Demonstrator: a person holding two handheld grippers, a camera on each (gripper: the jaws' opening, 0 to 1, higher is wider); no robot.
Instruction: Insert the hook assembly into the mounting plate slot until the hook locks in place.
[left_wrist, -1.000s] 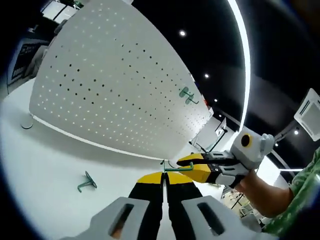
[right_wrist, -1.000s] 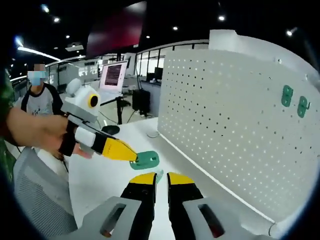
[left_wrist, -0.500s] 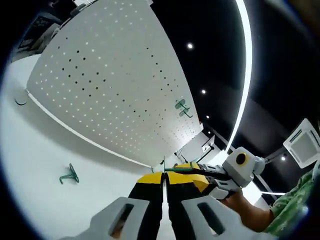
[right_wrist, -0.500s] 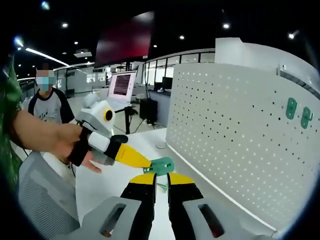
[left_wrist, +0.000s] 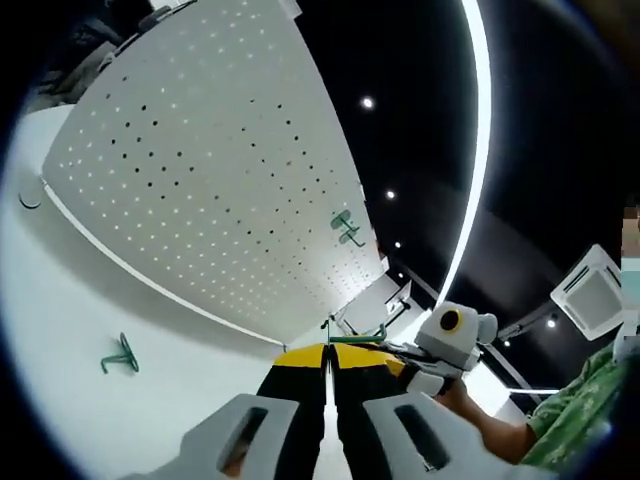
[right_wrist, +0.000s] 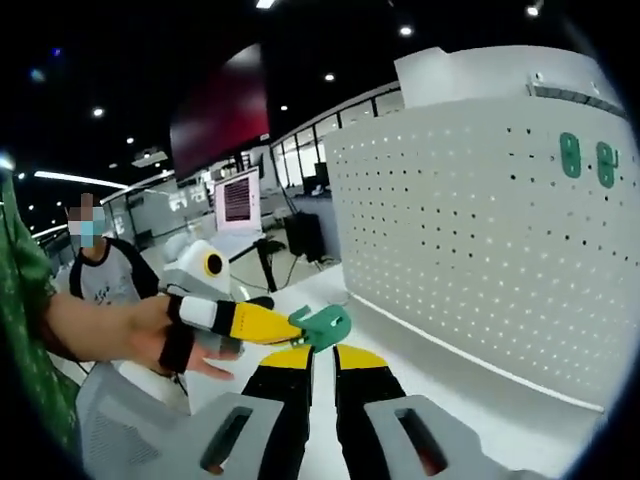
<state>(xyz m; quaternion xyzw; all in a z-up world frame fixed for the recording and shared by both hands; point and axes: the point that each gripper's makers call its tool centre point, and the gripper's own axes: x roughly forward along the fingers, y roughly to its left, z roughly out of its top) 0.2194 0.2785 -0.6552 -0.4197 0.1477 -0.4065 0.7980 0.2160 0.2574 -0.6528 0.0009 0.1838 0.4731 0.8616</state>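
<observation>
Left tool (right_wrist: 290, 327) and right tool (left_wrist: 372, 345) closed, tips nearly meeting

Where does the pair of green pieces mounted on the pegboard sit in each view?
Left gripper view: the pair of green pieces is just right of centre, toward the far end of the pegboard.
Right gripper view: the pair is at upper right, high on the pegboard.
Shared landmark: the white pegboard itself.

green mounting plate (right_wrist: 325, 323): held midair | green hook (left_wrist: 355, 339): against plate
</observation>
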